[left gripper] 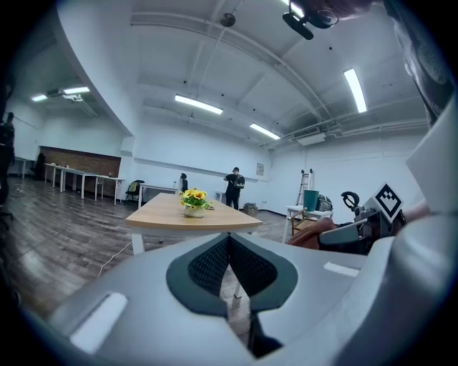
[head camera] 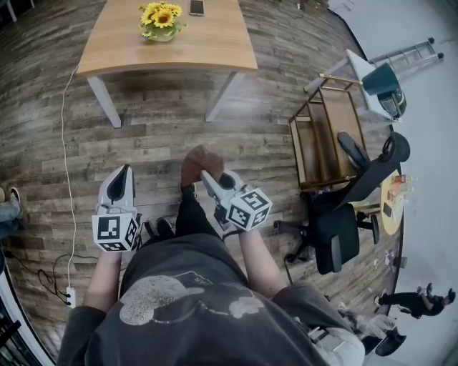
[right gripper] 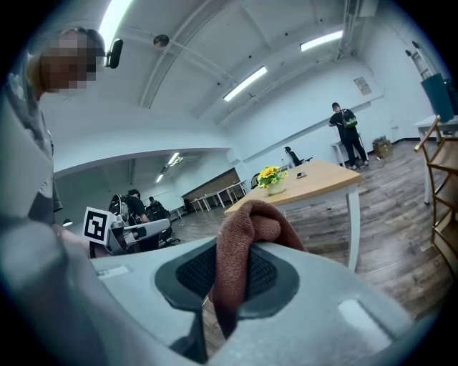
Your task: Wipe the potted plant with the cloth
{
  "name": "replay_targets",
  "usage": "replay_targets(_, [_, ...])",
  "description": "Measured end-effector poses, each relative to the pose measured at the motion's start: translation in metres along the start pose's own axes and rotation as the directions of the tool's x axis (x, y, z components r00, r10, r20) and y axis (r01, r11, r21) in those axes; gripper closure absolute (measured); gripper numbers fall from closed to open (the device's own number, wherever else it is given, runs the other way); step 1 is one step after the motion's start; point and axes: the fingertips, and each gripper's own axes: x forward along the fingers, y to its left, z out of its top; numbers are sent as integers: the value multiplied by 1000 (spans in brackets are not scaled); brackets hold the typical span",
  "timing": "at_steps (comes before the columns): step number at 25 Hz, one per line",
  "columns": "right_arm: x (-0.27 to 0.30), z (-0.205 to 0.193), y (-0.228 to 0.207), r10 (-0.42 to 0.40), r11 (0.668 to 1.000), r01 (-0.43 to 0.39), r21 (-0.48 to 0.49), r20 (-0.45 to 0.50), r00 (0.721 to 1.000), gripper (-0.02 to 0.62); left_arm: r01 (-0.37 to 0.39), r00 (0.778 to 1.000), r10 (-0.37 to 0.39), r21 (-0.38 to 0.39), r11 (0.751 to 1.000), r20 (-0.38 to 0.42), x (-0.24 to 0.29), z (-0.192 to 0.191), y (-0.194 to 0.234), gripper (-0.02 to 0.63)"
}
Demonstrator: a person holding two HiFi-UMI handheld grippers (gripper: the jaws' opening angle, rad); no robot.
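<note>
The potted plant (head camera: 162,21), yellow flowers in a small pale pot, stands on a wooden table (head camera: 129,43) well ahead of me; it also shows as the plant (left gripper: 193,201) and the plant (right gripper: 270,176) in the two gripper views. My right gripper (head camera: 203,171) is shut on a brown cloth (head camera: 197,161), and the cloth (right gripper: 247,236) bunches up above its pads. My left gripper (head camera: 127,170) is shut with nothing between its jaws. Both grippers are held at waist height, far short of the table.
A phone (head camera: 196,7) lies on the table behind the plant. A wooden rack (head camera: 325,132), a black office chair (head camera: 343,214) and a ladder (head camera: 408,53) stand to the right. A white cable (head camera: 66,157) runs along the wood floor on the left. People stand in the far room.
</note>
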Motion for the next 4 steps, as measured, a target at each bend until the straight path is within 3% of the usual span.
replay_targets(4, [1,5,2,-2,1000,2,-6,7,1000,545,8,1000,-8,0,1000,-8,-2,0,-3,588])
